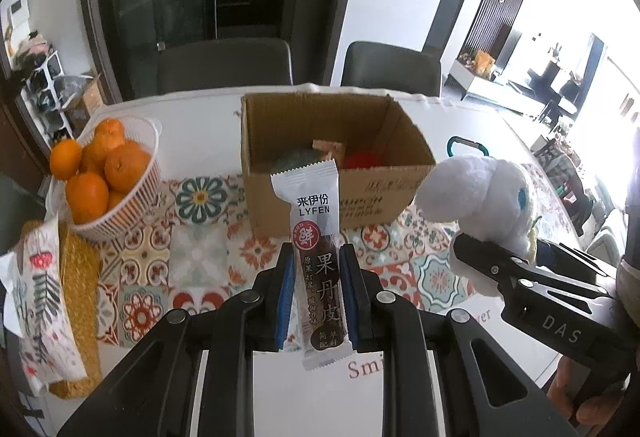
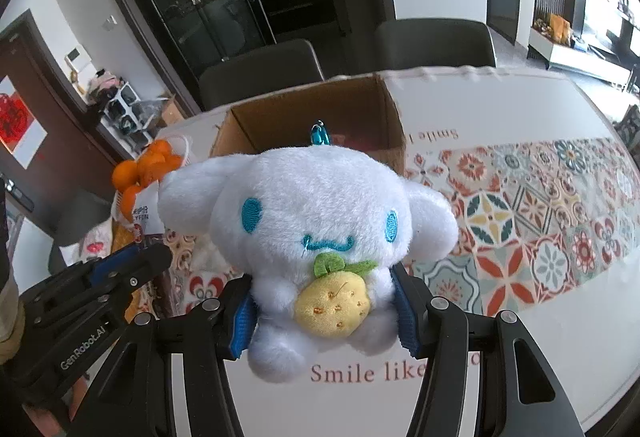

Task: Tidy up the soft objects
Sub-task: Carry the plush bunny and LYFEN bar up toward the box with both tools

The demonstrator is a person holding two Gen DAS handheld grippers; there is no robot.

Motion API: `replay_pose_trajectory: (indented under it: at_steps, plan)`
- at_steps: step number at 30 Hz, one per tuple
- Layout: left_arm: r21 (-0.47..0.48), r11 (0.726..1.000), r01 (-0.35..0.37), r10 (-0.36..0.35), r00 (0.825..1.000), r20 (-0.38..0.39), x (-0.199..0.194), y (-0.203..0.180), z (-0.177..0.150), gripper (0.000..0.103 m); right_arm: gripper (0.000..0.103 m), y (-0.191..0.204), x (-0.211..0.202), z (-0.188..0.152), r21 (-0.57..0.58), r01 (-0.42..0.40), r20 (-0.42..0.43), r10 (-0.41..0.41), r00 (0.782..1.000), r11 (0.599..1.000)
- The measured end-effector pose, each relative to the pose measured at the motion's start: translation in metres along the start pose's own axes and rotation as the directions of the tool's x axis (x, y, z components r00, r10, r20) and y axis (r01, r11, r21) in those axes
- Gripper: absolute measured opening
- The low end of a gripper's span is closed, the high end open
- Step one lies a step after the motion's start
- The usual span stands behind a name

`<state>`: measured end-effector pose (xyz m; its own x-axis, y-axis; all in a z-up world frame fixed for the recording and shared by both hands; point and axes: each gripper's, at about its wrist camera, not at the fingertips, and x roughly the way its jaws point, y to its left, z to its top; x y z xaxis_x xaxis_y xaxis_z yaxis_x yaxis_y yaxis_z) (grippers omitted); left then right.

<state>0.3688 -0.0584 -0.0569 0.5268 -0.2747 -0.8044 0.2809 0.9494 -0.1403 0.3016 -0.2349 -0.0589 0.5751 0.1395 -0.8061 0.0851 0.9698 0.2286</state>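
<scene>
My left gripper (image 1: 318, 265) is shut on a snack bar packet (image 1: 316, 237), white at the top and brown below, held upright above the table in front of an open cardboard box (image 1: 340, 197). My right gripper (image 2: 324, 301) is shut on a white plush dog (image 2: 308, 221) with blue eyes and a yellow strawberry. The plush also shows in the left wrist view (image 1: 480, 193), to the right of the box. The box (image 2: 316, 117) holds a green thing (image 1: 296, 159) and a red thing (image 1: 362, 160).
A white basket of oranges (image 1: 120, 197) stands left of the box on a patterned table runner (image 1: 200, 237). A floral cloth (image 1: 44, 297) lies on a woven yellow mat at far left. Two dark chairs (image 1: 224, 65) stand behind the table.
</scene>
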Motion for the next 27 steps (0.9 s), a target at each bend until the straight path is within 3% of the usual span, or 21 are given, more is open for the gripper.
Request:
replay_pose_trajectory:
  at_steps: [15,27]
  plan:
    - [0.018,1.000,-0.011,0.011,0.999,0.038,0.017,0.004,0.057,0.023,0.057,0.008,0.006,0.056,-0.044,0.020,0.060,-0.017,0.998,0.999]
    - [0.051,0.998,-0.030,0.027,0.998,0.061,0.043,0.007,0.104,0.023,0.057,0.005,0.034,0.104,-0.070,0.014,0.048,-0.011,0.999,0.997]
